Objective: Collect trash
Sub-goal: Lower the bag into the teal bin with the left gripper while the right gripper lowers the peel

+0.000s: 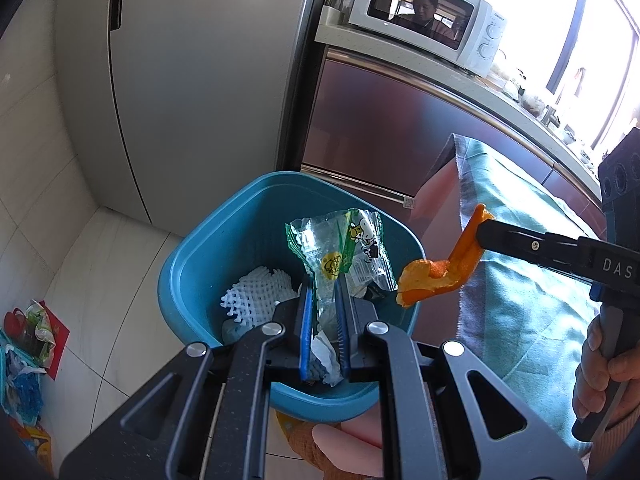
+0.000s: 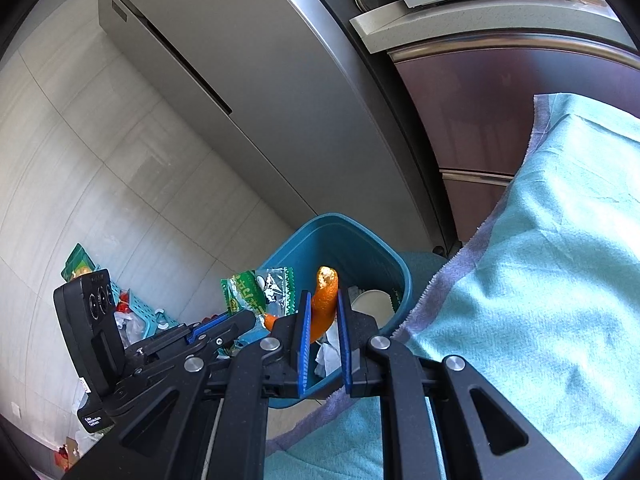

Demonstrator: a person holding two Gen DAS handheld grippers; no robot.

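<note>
A: Left gripper [image 1: 324,304] clamped on a clear snack wrapper [image 1: 340,248]; right gripper [image 2: 322,312] clamped on an orange peel [image 2: 325,300]. Why there?

B: Both hang over the blue bin [image 1: 200,264] beside the cloth-covered table [image 2: 560,240], probably so that letting go drops each inside.

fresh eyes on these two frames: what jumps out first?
The orange peel, pinched in the right claw just over the near rim of the blue bin. Next to it the left claw holds a clear wrapper with green edges above the bin's mouth. Inside the bin lies white foam netting, and a teal cloth covers the table to the right.
</note>
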